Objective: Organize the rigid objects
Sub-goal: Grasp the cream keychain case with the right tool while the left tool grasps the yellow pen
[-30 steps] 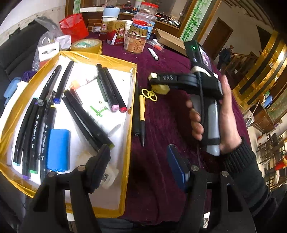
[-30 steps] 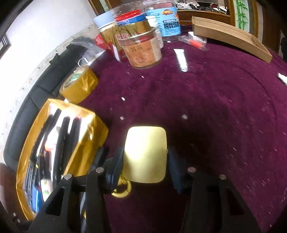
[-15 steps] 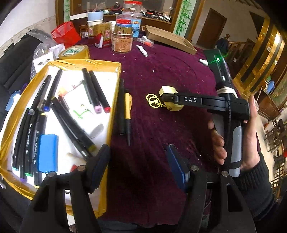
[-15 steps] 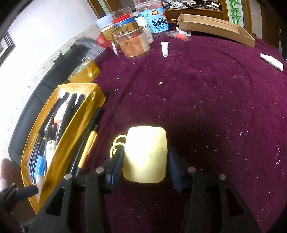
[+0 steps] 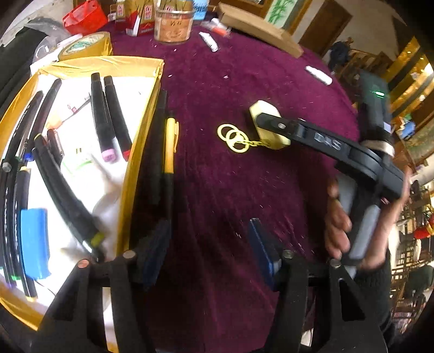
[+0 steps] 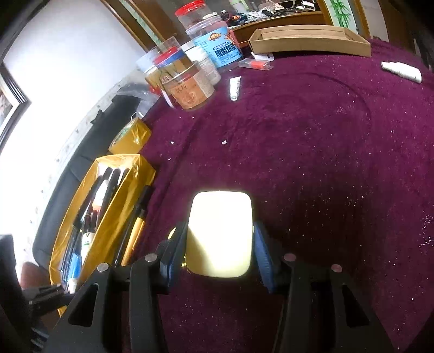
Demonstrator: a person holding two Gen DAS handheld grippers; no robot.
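My right gripper (image 6: 219, 252) is shut on a pale yellow block (image 6: 220, 233) with yellow key rings (image 5: 233, 136) on a chain. In the left wrist view the right gripper (image 5: 267, 127) holds the block (image 5: 264, 111) low over the purple cloth, right of the gold tray (image 5: 141, 152). The tray holds several black markers (image 5: 101, 114) and a blue eraser (image 5: 34, 244). A yellow pen (image 5: 170, 145) and a black pen (image 5: 157, 152) lie on the cloth beside the tray's right wall. My left gripper (image 5: 208, 244) is open and empty above the cloth near the tray's corner.
Jars (image 6: 187, 87), a roll of tape (image 5: 84, 46), a red bag (image 5: 84, 19), a cardboard box (image 6: 309, 40) and small white tubes (image 5: 318, 74) stand at the table's far side. The purple cloth (image 6: 325, 152) spreads to the right.
The right gripper has carried the yellow block further right, away from the tray. The left gripper has shifted right and lower toward the pens beside the tray.
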